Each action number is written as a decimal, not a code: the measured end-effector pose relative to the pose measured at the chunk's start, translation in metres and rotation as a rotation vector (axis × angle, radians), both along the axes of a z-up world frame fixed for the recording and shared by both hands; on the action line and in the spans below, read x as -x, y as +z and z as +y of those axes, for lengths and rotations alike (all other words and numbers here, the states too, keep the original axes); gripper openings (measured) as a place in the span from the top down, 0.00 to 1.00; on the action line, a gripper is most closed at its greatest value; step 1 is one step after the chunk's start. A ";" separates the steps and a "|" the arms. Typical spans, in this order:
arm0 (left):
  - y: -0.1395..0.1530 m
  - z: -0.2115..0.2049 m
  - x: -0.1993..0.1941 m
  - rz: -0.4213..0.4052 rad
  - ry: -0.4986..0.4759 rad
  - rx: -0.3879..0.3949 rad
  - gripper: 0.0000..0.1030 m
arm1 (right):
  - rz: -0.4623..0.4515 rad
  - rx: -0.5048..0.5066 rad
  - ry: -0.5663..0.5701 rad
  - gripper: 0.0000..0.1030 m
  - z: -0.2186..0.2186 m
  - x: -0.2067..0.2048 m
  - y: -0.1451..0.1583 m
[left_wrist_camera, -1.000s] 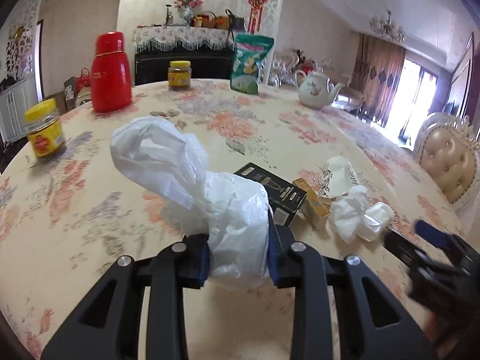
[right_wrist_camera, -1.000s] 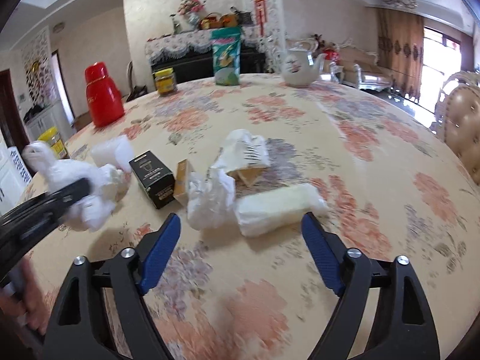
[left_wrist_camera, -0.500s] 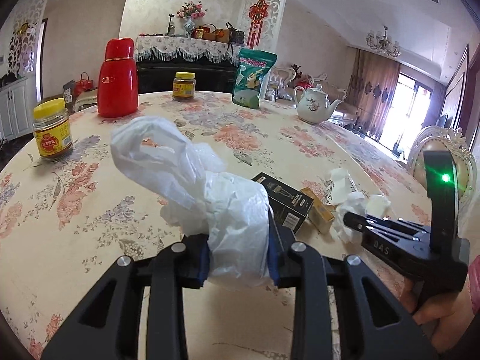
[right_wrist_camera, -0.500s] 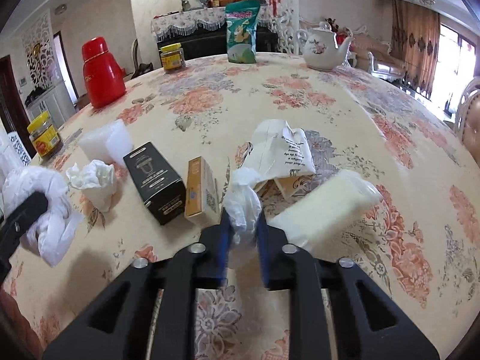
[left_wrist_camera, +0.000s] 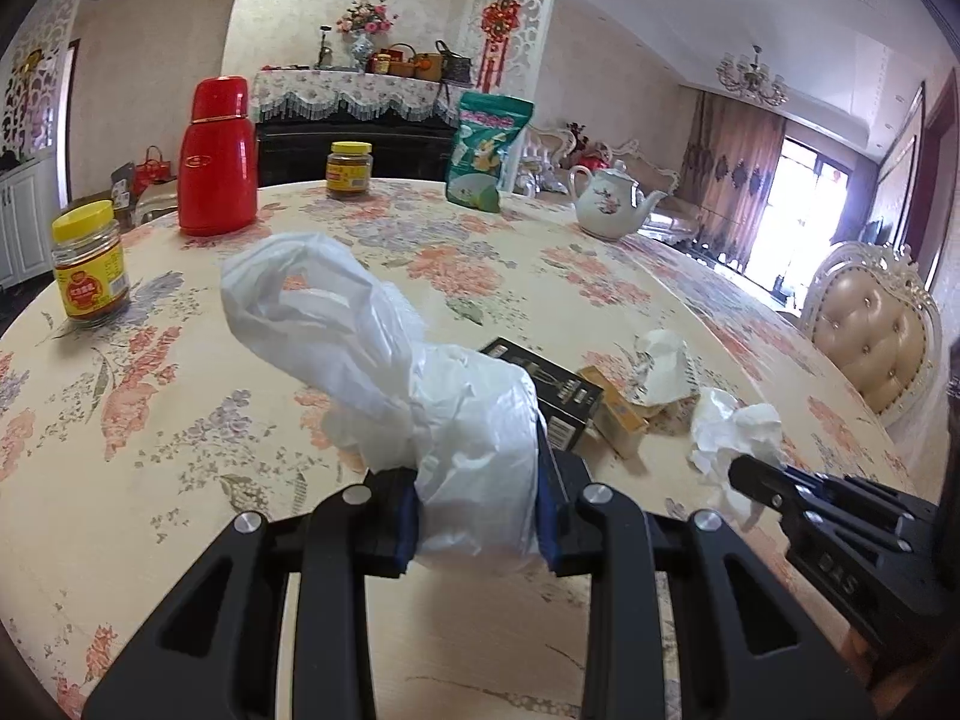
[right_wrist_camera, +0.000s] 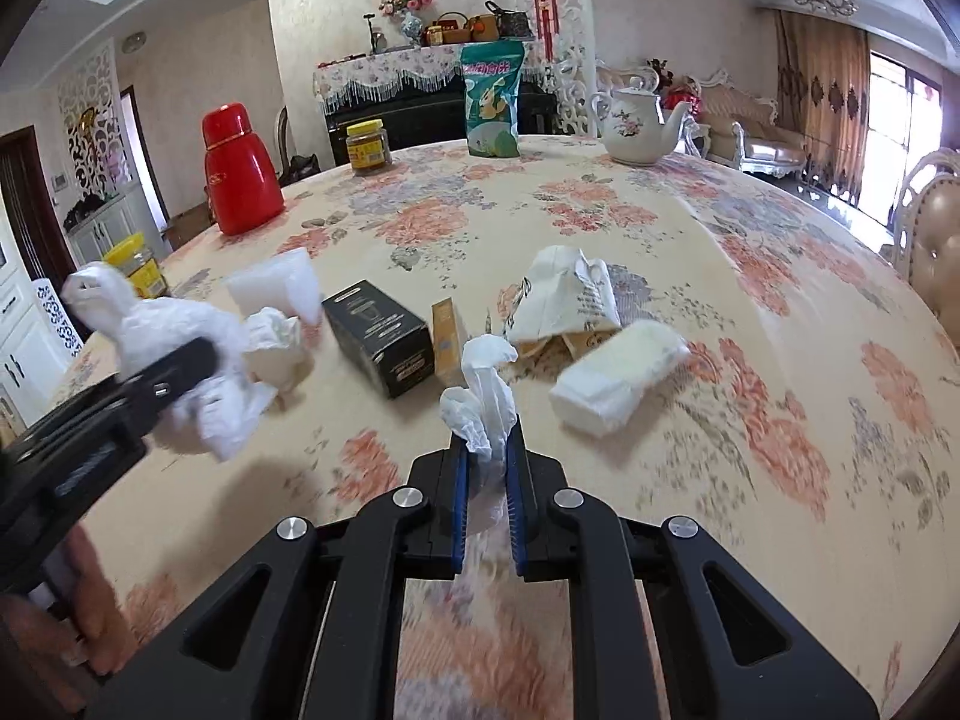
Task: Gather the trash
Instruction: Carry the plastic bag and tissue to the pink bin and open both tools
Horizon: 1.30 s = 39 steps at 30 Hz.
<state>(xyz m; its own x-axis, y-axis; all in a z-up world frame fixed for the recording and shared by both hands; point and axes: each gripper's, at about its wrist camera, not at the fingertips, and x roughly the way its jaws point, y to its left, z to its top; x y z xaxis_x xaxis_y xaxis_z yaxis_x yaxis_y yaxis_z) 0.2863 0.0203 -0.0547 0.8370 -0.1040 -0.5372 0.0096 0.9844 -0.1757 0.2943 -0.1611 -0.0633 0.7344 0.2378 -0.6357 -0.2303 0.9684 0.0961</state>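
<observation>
While the left gripper [left_wrist_camera: 477, 519] stays clamped on a white plastic bag [left_wrist_camera: 384, 360], the right gripper [right_wrist_camera: 486, 468] pinches a crumpled white wrapper [right_wrist_camera: 483, 396] above the floral table [right_wrist_camera: 750, 420]; a black box [right_wrist_camera: 379, 336] lies at 11 o'clock of it.

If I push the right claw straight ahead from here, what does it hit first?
Probably the yellow box, lying just beyond the crumpled tissue pinched in the right claw, with the black box just to its left. Depth is uncertain.
</observation>
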 end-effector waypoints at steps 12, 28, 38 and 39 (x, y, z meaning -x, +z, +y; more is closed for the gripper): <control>0.005 -0.037 0.020 -0.058 -0.105 -0.079 0.71 | -0.019 -0.076 -0.069 0.87 -0.034 0.064 0.004; 0.020 -0.139 0.093 -0.183 -0.396 -0.156 0.71 | -0.153 -0.085 -0.197 0.87 -0.106 0.134 0.027; 0.030 -0.195 0.109 -0.193 -0.509 -0.114 0.71 | -0.221 -0.070 -0.299 0.87 -0.160 0.170 0.039; 0.030 -0.203 0.110 -0.193 -0.522 -0.112 0.71 | -0.224 -0.069 -0.307 0.87 -0.165 0.171 0.039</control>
